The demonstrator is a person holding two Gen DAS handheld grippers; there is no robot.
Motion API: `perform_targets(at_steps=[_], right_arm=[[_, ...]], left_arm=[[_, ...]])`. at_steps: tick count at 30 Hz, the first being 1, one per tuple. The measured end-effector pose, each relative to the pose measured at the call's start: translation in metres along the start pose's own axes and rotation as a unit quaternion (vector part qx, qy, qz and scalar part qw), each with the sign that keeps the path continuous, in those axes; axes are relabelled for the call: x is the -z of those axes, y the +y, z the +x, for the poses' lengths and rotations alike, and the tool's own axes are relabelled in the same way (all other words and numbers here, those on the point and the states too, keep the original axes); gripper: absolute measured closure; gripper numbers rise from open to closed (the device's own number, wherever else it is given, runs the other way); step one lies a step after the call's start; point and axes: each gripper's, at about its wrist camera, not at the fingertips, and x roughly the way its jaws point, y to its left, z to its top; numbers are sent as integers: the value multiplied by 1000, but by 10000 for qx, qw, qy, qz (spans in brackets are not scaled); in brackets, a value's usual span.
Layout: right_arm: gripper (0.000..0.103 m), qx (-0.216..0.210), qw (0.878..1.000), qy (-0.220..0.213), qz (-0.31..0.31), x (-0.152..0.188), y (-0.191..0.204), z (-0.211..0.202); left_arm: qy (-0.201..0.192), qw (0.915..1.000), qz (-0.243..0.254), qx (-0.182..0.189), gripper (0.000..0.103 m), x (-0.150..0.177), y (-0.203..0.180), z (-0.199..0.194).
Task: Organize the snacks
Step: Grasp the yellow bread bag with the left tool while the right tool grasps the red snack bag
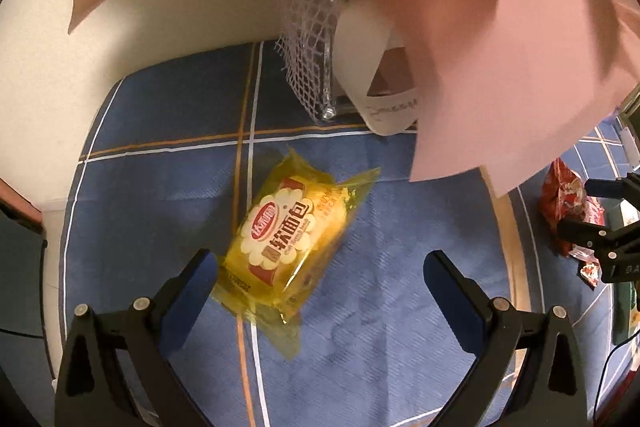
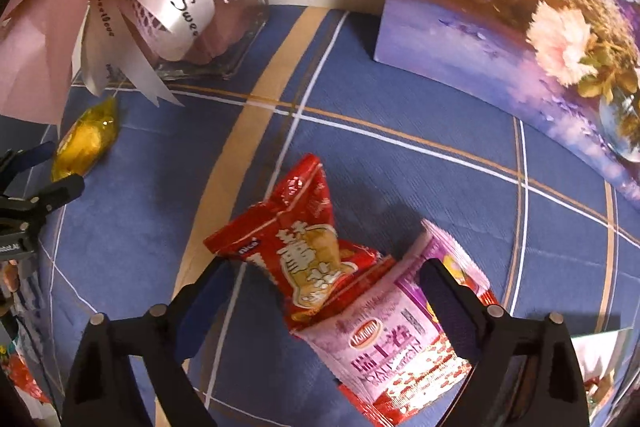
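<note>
Left gripper (image 1: 320,267) spread wide around yellow bread packet (image 1: 286,243) on blue checked cloth (image 1: 400,307), right gripper (image 2: 326,281) spread over red snack packet (image 2: 304,259) and pink packet (image 2: 384,339), pads not pressing either

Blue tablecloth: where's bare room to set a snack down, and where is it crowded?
Free: the cloth between the red snack bag and the floral box, and the strip between the yellow bread pack and the glass vase. Crowded: under the right gripper, where the red bag overlaps the pink pack.
</note>
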Motion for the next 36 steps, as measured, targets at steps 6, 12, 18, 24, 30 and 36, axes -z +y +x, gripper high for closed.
perform_targets(at_steps=[6, 12, 18, 24, 30, 36], right_arm=[[16, -37, 9999, 68, -128, -9, 13, 13], [22, 4, 9998, 133, -130, -15, 18, 25], [35, 41, 9998, 154, -103, -16, 16, 34], [43, -25, 9999, 122, -41, -12, 10, 35], [45, -19, 10000, 64, -72, -5, 10, 31], [47, -63, 10000, 6, -70, 7, 8, 19]], left_arm=[[57, 9998, 84, -196, 5, 1, 8, 11], [33, 9994, -118, -320, 19, -4, 26, 17], [-21, 9991, -82, -404, 19, -9, 29, 20], [36, 9985, 51, -544, 51, -11, 20, 26], [49, 9979, 62, -644, 57, -4, 16, 23], [100, 9977, 99, -666, 58, 0, -5, 24]])
